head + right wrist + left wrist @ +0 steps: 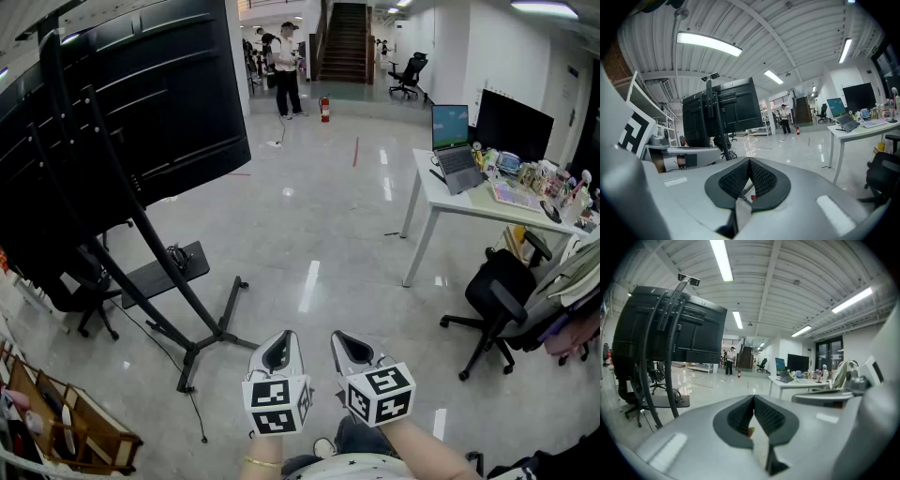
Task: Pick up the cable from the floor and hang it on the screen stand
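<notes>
A large black screen leans on its black wheeled stand at the left. A small coiled black cable lies on the stand's low shelf, and it shows as a coil in the left gripper view. A thin black cable trails over the floor from the stand's foot. My left gripper and right gripper hang side by side at the bottom centre, well short of the stand. Both are shut with nothing between the pads. The stand shows ahead in the right gripper view.
A white desk with a laptop stands at the right, with a black office chair in front of it. Another chair sits behind the stand. A wooden rack is at the bottom left. A person stands far off.
</notes>
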Demonstrator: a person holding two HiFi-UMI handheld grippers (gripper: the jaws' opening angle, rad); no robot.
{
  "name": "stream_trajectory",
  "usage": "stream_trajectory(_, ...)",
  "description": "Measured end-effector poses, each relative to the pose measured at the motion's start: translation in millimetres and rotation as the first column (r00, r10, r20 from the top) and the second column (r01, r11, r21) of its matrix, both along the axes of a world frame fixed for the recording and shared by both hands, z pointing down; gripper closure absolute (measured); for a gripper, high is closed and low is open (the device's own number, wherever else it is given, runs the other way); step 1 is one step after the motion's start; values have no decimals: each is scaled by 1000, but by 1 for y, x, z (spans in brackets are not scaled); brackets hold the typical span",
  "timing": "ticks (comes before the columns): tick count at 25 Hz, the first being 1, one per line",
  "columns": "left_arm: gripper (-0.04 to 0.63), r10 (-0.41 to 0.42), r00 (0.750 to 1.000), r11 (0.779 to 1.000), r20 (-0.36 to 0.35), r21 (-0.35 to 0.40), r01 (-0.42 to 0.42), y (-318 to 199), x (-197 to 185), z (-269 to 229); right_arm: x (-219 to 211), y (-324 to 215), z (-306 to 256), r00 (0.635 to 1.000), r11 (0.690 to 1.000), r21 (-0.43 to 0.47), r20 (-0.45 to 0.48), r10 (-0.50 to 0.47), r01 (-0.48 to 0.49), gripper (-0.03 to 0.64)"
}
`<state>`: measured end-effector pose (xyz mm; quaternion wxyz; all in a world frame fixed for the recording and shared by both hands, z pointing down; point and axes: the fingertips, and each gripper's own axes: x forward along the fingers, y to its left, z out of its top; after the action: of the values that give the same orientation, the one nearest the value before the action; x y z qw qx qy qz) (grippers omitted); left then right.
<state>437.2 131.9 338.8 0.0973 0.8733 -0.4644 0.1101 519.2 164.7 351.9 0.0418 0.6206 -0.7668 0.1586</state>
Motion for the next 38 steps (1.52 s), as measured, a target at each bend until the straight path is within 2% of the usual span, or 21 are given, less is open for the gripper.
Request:
stream_trajectory(5, 588, -30, 999, 999, -11, -12, 30, -5, -7, 4, -13, -7, 6, 999, 999, -19, -8, -49, 49, 618)
stream_trajectory(9, 588, -82, 997, 997, -9, -13, 82, -17, -26, 8, -35, -26, 7, 994, 994, -18, -18, -111, 110, 618)
stream_trajectory(21, 588, -273, 962, 961, -3, -36, 273, -92, -154, 23, -180, -122, 15, 933, 933, -21, -18, -358, 358, 618)
stream_trajectory(24, 588, -328, 945, 944, 1, -37, 328, -113, -207, 25, -233, -146, 19, 910, 910, -28, -11, -414, 413, 618)
stream_trajectory(28, 588, -384, 923, 922, -5, -45, 383, -146, -299, 19, -321, -183, 16, 881, 880, -48, -9, -473, 472, 618)
stream_trajectory(34, 588, -509, 861, 861, 3, -20, 509, -178, -416, 9, -428, -226, 12, 818, 818, -11, 4, -575, 575, 618)
stream_trajectory(38, 588, -591, 806, 806, 20, -27, 592, -183, -481, 14, -492, -243, 19, 762, 762, -31, 0, -647, 647, 618)
